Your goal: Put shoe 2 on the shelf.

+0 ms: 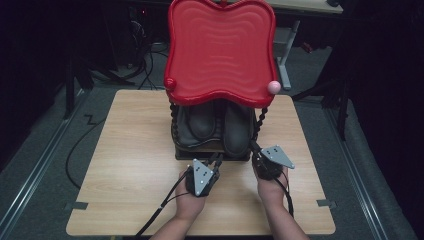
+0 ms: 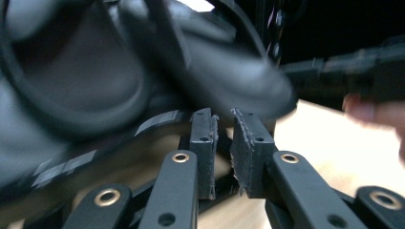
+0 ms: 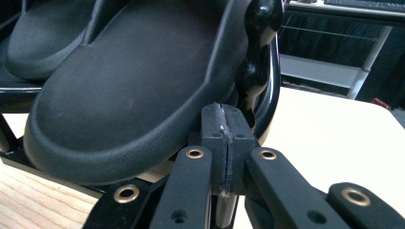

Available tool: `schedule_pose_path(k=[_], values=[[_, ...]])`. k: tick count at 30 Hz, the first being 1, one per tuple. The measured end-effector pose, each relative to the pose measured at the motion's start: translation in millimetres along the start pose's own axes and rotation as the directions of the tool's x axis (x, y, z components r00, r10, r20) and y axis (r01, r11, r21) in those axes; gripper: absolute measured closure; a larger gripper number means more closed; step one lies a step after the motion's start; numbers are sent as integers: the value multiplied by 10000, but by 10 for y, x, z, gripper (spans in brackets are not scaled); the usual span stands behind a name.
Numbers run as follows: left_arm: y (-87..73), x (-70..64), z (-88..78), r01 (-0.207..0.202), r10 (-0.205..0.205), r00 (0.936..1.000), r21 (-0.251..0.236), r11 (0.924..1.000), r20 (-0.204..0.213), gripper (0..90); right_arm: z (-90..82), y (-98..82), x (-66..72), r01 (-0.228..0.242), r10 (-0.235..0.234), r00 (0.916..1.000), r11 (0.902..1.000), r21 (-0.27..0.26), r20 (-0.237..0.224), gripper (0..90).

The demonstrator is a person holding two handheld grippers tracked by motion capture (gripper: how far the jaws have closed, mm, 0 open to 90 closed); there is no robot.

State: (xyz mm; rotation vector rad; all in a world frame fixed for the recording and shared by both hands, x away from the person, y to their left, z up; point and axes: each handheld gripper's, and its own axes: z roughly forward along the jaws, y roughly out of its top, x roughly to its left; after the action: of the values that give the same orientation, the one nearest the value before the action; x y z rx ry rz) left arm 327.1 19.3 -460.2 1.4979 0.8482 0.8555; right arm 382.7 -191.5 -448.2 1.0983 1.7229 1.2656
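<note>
A pair of dark shoes [image 1: 200, 122] [image 1: 237, 131] lies on the low black shelf of a small rack, toes towards me. My left gripper [image 1: 216, 159] is at the shelf's front edge, just before the gap between the shoes. In the left gripper view its pads [image 2: 222, 119] stand a narrow gap apart with nothing between them, under a blurred shoe toe [image 2: 229, 71]. My right gripper [image 1: 253, 149] sits at the rack's front right corner. In the right gripper view its pads [image 3: 223, 112] are pressed together and empty, below the right shoe's toe [image 3: 129, 95].
A red wavy tray [image 1: 220, 50] tops the rack on black beaded posts [image 3: 258, 57], with a pink ball [image 1: 273, 87] at its right corner. The rack stands mid-back on a wooden table [image 1: 135, 150]. Cables trail off the table's near edge.
</note>
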Motion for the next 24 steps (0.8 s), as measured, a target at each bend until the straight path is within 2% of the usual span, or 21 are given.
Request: schedule_pose_path(k=[5,9,14,17,20,24], values=[[79,-29,212,124,-122,9999,176,9998,-108,761,50,41,23,200,-200,9998,9998,4,11,898],[86,17,254,262,-255,9993,242,9994,-282,758,103,99,36,139,-139,9999,9999,-34,49,899],[98,115,312,413,-394,9975,314,9987,-585,757,202,194,96,393,-392,9991,9992,-60,130,898],[101,143,330,427,-407,9976,354,9985,-555,755,234,240,86,393,-392,9991,9992,-81,163,872],[93,149,341,407,-387,9976,352,9985,-566,754,132,225,92,424,-422,9991,9988,-246,67,853],[90,147,347,361,-342,9977,317,9988,-591,755,-86,81,157,323,-336,9983,9991,-282,-468,875]])
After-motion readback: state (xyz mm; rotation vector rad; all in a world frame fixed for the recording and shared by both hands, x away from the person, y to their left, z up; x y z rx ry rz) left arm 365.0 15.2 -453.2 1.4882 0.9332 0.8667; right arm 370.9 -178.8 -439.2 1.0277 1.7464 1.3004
